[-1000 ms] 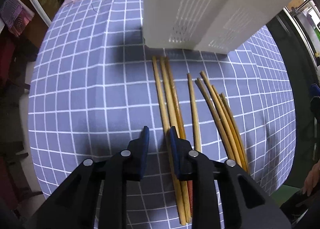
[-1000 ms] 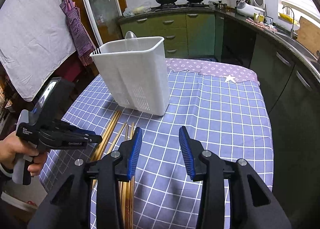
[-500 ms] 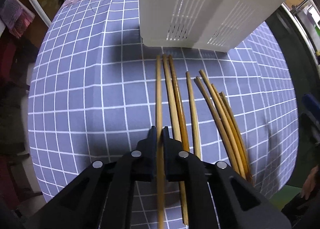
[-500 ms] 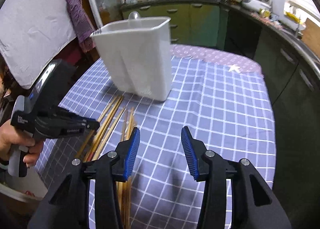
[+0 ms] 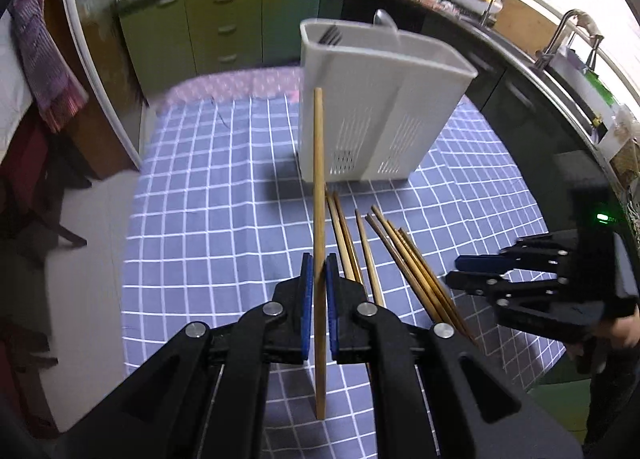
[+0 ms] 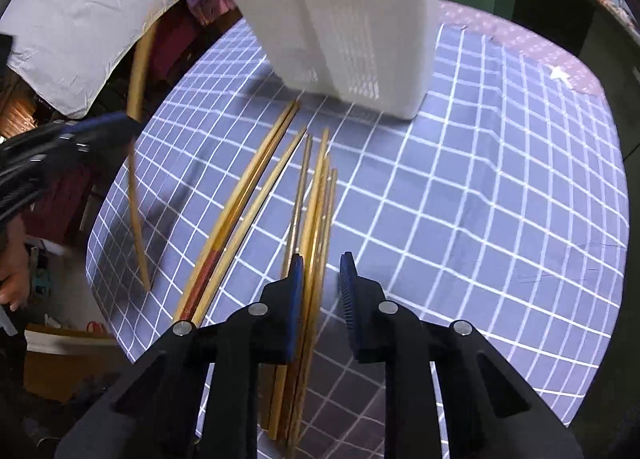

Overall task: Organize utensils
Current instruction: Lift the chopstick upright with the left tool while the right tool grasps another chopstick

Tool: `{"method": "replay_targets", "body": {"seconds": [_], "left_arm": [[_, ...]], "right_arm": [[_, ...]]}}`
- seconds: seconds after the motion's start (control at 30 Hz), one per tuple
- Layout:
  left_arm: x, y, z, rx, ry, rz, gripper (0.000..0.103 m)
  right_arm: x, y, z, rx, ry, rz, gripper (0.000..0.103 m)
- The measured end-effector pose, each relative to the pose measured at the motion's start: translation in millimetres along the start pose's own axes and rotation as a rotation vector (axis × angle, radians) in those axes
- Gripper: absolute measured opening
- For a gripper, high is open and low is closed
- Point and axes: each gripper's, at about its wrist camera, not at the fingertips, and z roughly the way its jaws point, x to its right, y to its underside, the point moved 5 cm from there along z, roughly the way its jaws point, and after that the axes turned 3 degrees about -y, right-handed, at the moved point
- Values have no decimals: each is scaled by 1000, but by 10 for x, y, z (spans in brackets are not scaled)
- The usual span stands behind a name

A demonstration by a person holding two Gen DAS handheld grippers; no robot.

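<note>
My left gripper (image 5: pixel 319 271) is shut on one wooden chopstick (image 5: pixel 319 179), held off the table with its far end in front of the white utensil holder (image 5: pixel 380 99). A fork (image 5: pixel 330 35) and a spoon (image 5: pixel 384 19) stick out of the holder. Several more chopsticks (image 5: pixel 400 255) lie on the cloth before it. My right gripper (image 6: pixel 322 279) hangs low over the right-hand chopsticks (image 6: pixel 316 219), its jaws closing. Those sticks lie between the jaws against the left pad, and the right pad stands apart. The left gripper (image 6: pixel 100 127) and its chopstick (image 6: pixel 136 187) show at the left of the right wrist view.
A blue checked tablecloth (image 5: pixel 200 219) covers the round table, whose edge falls away on the left and near sides. Green kitchen cabinets (image 5: pixel 224 31) stand behind, and a sink tap (image 5: pixel 568 27) at the right. A white cloth (image 6: pixel 80 19) hangs at the left.
The left gripper closed on the leftmost chopstick and lifted it off the cloth, tilting up toward the holder. The right gripper sank onto the right-hand chopsticks and its jaws narrowed.
</note>
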Motion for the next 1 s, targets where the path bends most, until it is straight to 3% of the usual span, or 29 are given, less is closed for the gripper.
{"method": "replay_targets", "body": {"seconds": [0.37, 1.0], "left_arm": [[18, 68, -273, 66, 18, 21, 6], [19, 124, -356, 78, 31, 37, 6]], "right_arm": [[-23, -25, 207, -45, 76, -15, 17], [-219, -109, 415, -82, 194, -87, 15]]}}
